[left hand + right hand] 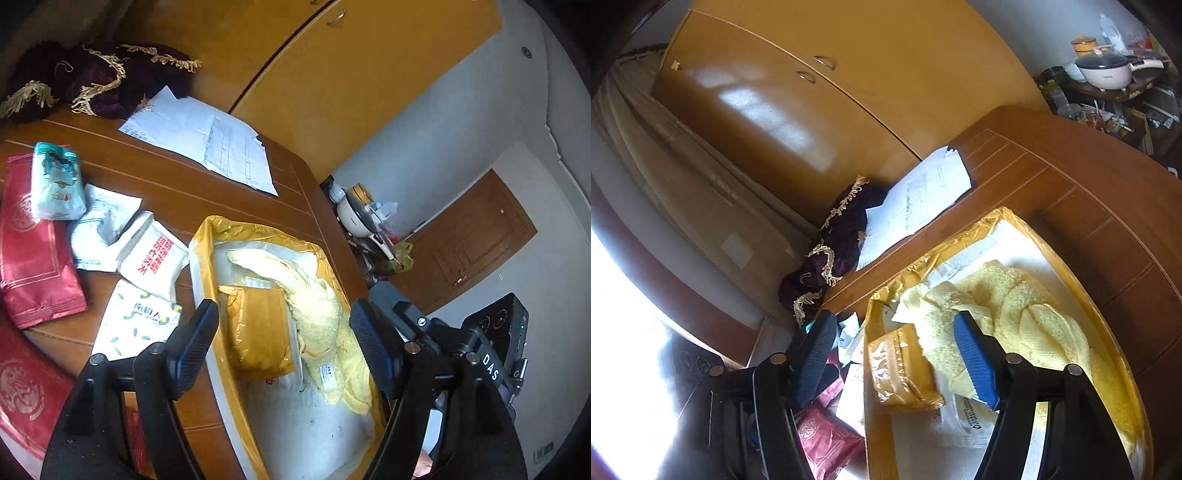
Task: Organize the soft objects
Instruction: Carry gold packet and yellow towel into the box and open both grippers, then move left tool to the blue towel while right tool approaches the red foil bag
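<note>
Both grippers, left [284,343] and right [894,354], hovered over tray [207,258], jaws wide, empty. Packet [258,328] lay between left jaws, long axis 12–6. Towel [325,332] at 3.

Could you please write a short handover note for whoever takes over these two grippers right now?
Left gripper: open, empty, above the tray.
Right gripper: open, empty, above the same tray.
In the tray: a yellow towel and a yellow packet.
On the table, beside the tray: a red pouch, several white packets and a teal-printed packet.
Done: towel and one packet in.
Left: probably the loose packets.
</note>
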`<state>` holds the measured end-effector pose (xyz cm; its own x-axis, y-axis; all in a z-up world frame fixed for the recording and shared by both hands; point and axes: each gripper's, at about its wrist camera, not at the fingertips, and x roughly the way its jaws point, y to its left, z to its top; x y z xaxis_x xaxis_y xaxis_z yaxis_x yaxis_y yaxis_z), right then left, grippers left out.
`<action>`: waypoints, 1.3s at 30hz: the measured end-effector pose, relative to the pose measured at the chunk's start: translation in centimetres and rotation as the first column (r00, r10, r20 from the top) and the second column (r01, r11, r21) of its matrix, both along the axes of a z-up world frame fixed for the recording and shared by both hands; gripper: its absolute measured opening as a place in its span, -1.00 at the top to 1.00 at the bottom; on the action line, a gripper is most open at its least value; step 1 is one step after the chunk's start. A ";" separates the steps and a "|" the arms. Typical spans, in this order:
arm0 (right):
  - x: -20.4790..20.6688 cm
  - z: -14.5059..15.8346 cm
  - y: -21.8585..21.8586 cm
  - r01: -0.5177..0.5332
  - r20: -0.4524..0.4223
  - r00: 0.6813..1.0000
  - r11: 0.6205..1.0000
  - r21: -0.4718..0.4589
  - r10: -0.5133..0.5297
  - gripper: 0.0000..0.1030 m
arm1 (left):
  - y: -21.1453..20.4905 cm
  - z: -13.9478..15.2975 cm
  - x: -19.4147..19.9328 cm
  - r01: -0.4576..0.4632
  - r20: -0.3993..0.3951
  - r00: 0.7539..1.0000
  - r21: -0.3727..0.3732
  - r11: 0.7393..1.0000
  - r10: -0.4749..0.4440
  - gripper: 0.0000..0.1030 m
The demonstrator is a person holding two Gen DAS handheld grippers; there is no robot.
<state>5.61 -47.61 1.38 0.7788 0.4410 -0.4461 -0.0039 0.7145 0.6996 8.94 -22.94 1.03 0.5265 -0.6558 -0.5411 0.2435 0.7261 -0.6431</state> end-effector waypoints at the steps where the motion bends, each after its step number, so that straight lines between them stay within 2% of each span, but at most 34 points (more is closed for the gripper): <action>1: -0.2 0.5 0.4 -0.003 0.018 1.000 1.000 -0.009 0.003 -0.42 | 0.6 0.0 -0.5 -0.013 0.002 1.000 0.001 1.000 0.013 -0.43; 6: -1.6 2.8 3.1 -0.074 0.128 0.989 0.997 -0.030 0.078 -0.55 | 4.0 0.4 -2.9 -0.054 0.042 0.998 0.018 0.998 0.053 -0.43; 10: -2.5 4.1 5.9 -0.174 0.198 0.964 0.984 -0.040 0.178 -0.59 | 8.2 0.6 -4.8 -0.160 0.074 0.985 0.046 0.986 0.156 -0.43; 14: -3.0 4.2 9.9 -0.292 0.209 0.930 0.953 -0.079 0.302 -0.59 | 12.8 0.4 -6.3 -0.284 0.081 0.957 0.048 0.958 0.279 -0.43; 18: -2.8 2.9 13.7 -0.413 0.161 0.892 0.907 -0.087 0.422 -0.59 | 16.7 -0.2 -7.1 -0.367 0.061 0.929 0.022 0.930 0.365 -0.43; 23: -2.3 0.8 17.2 -0.499 0.079 0.859 0.861 -0.093 0.506 -0.59 | 18.9 -0.9 -7.5 -0.409 0.042 0.912 0.019 0.912 0.408 -0.43; 28: -1.1 -1.3 21.8 -0.576 -0.083 0.816 0.789 -0.213 0.572 -0.59 | 19.9 -1.5 -7.6 -0.426 0.027 0.904 0.009 0.904 0.426 -0.43; 30: -0.3 -2.0 23.0 -0.586 -0.133 0.809 0.773 -0.243 0.572 -0.59 | 20.1 -1.7 -7.7 -0.425 0.024 0.905 0.010 0.905 0.425 -0.43; 34: 2.1 -3.5 24.0 -0.570 -0.236 0.820 0.776 -0.268 0.521 -0.59 | 20.8 -2.0 -7.9 -0.435 0.017 0.900 0.011 0.900 0.435 -0.43; 39: 3.5 -6.2 24.0 -0.595 -0.312 0.791 0.782 -0.186 0.527 -0.60 | 21.6 -2.3 -8.2 -0.444 0.007 0.896 -0.001 0.896 0.444 -0.43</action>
